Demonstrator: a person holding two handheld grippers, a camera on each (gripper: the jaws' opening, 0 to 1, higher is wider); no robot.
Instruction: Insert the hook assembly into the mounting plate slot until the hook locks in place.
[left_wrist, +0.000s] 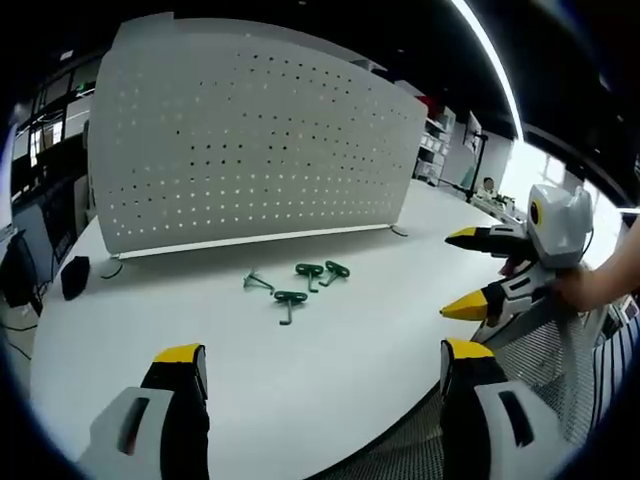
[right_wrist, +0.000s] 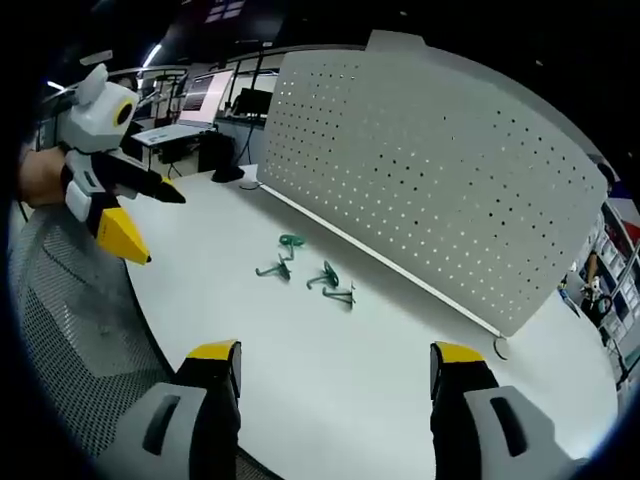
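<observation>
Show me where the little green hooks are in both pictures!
Left gripper view: the green hooks lie on the white table, just below the picture's middle, in front of the pegboard.
Right gripper view: the green hooks lie just left of the middle, also on the table, in front of the pegboard.
Shared landmark: the big white pegboard with rows of holes stands behind the hooks in both views.
</observation>
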